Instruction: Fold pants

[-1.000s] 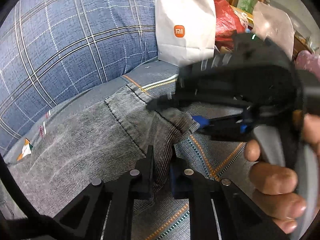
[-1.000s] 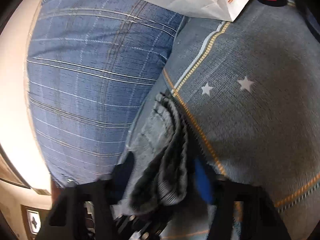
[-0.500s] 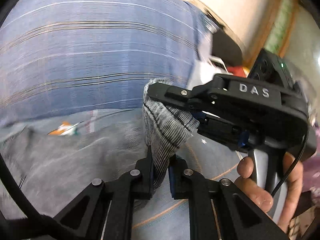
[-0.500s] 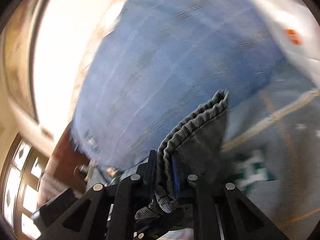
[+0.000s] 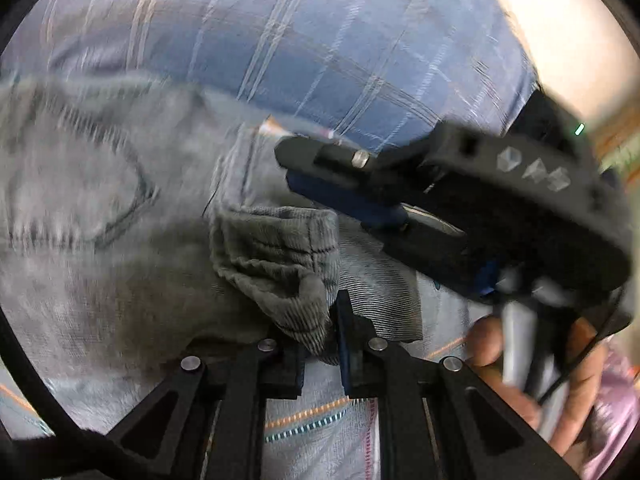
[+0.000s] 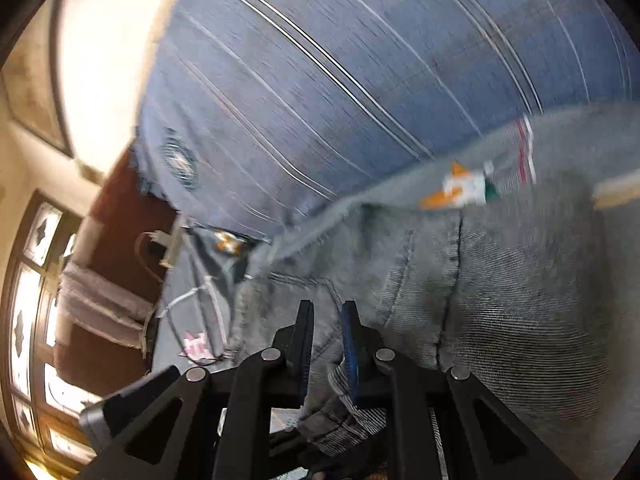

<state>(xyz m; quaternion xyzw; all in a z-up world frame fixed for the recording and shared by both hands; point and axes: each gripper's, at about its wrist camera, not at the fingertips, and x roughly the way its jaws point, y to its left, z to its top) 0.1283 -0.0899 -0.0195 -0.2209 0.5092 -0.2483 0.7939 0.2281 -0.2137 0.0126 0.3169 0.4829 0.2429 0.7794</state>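
Observation:
Grey denim pants (image 5: 100, 216) lie on the bed, with a back pocket showing at the left of the left wrist view. My left gripper (image 5: 320, 344) is shut on a bunched hem of the pants (image 5: 288, 264), carried over the seat. My right gripper (image 6: 326, 336) points at the pants (image 6: 500, 312), its jaws a little apart; pants fabric (image 6: 344, 412) hangs between their bases, and the grip is unclear. The right gripper also shows in the left wrist view (image 5: 340, 184), just above the hem, held by a hand (image 5: 532, 392).
A blue plaid pillow (image 5: 300, 40) rises right behind the pants and also fills the top of the right wrist view (image 6: 360, 80). The grey bedsheet with orange stripes (image 5: 312, 420) lies under the fabric. A dark wood nightstand (image 6: 120, 220) and window stand at left.
Both grippers have swung the pant hem up and over toward the pillow and down onto the upper part of the pants. The right gripper's jaws have parted slightly.

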